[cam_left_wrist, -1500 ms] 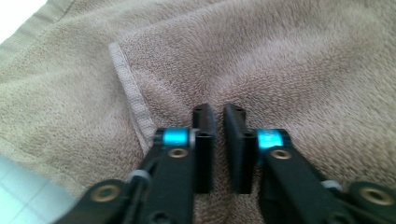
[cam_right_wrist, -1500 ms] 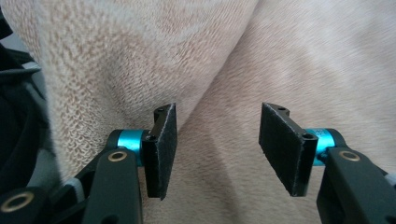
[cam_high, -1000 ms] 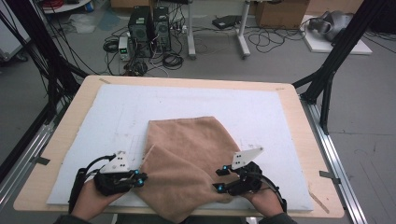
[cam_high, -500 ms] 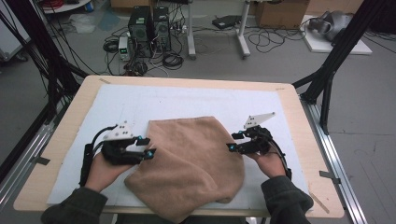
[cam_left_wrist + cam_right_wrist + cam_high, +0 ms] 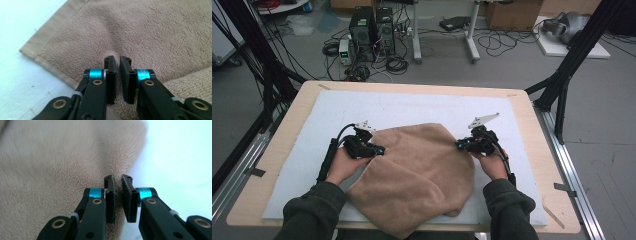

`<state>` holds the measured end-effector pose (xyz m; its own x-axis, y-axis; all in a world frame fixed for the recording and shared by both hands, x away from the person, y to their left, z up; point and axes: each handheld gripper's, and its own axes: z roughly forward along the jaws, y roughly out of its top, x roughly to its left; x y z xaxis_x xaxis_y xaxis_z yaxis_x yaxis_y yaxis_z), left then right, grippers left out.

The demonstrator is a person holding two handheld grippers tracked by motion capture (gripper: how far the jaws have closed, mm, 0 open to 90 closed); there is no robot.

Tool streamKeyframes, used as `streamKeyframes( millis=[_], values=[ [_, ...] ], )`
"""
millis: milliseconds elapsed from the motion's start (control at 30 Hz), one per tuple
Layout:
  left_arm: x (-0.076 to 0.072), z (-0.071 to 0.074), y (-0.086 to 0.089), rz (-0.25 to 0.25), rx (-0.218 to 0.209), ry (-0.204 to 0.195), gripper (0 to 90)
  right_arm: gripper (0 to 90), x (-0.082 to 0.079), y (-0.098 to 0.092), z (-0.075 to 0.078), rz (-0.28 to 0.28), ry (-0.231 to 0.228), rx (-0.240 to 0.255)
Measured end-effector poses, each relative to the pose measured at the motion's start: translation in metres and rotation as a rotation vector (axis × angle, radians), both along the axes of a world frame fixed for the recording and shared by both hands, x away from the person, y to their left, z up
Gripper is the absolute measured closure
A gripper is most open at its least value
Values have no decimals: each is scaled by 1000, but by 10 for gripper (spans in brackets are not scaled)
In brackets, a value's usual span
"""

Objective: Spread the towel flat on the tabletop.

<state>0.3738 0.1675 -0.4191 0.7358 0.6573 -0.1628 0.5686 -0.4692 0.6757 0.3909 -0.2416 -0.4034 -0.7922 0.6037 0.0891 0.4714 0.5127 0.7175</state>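
A tan terry-cloth towel lies rumpled and partly folded over itself in the lower middle of the high view, on a pale blue-white mat that covers a light wooden tabletop. The towel's near edge reaches the bottom edge of the mat, close to the person's dark-sleeved forearms, which enter from the bottom of the frame.

The left gripper sits at the towel's left edge, left of centre in the high view. Its jaws have just closed, and in the left gripper view the left gripper has its two black pads almost together with a raised ridge of the towel pinched between them; the cloth puckers upward just beyond the tips. A hemmed border of the towel runs diagonally across the left part of that view, with the bare mat beyond it at the left.

The right gripper is at the towel's right edge, right of centre in the high view, with a grey three-cornered plate standing above it. Its jaws have likewise just closed. In the right gripper view the right gripper clamps a thin fold at the towel's rim, the fabric drawn into a narrow crest that rises from between the pads; the mat fills the right side of that frame.

Beyond the tabletop, at the top of the high view, two black computer towers stand on a grey floor among loose cables.
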Motion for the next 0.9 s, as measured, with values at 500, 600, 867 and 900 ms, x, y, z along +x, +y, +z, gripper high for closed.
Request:
streamKeyframes(
  millis=[500,600,867,900],
  values=[
    [-34,3,20,-61,-6,-4,834,587,-69,58,-15,281,72,-34],
    [-31,0,19,-60,-1,0,812,518,-66,48,1,283,38,25],
    [-25,6,28,17,-64,-28,712,645,-37,19,15,146,-14,76],
    [-24,5,28,27,-63,-33,705,645,-34,21,12,134,-3,53]
  ],
)
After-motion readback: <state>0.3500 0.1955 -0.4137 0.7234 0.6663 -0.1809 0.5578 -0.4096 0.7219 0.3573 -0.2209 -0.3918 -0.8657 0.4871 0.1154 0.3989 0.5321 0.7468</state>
